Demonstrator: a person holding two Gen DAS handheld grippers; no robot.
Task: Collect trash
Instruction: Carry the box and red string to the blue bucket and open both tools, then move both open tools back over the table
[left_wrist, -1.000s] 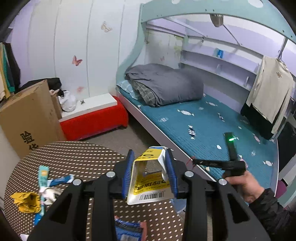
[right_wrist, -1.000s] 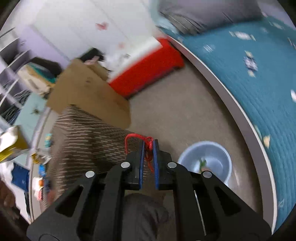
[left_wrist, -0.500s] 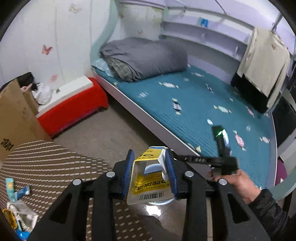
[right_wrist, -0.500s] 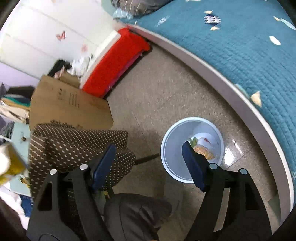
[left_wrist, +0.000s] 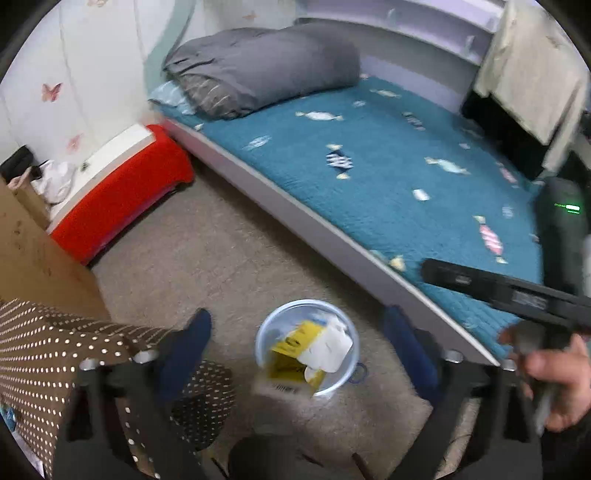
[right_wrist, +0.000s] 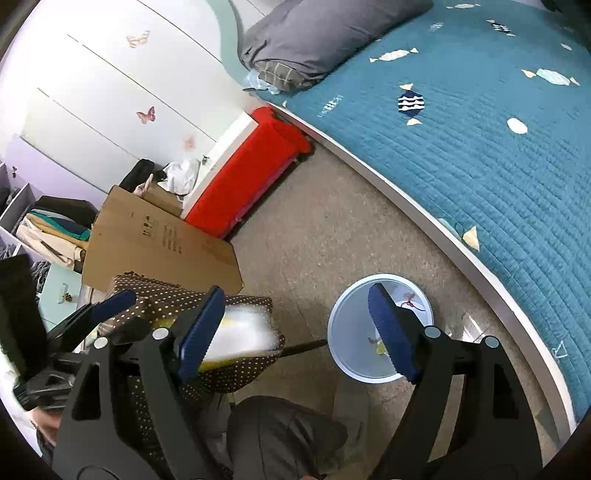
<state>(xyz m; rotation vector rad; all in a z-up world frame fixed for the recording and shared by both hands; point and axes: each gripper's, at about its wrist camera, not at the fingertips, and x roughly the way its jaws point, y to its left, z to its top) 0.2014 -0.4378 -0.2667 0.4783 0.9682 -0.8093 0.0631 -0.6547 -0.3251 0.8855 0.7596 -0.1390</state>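
Both my left gripper (left_wrist: 295, 332) and right gripper (right_wrist: 295, 325) are wide open, and the blurry yellow carton (left_wrist: 295, 354) at lower center might clip the bin (left_wrist: 341, 382) rim and bounce out.

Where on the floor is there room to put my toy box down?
The beige floor is bare between the red bench, the cardboard box and the bed edge. It gets crowded near the pale blue trash bin and the dotted tablecloth, where both open tools hover.

Blurred yellow-and-white carton (left_wrist: 295, 354) over the pale blue bin (left_wrist: 264, 334).
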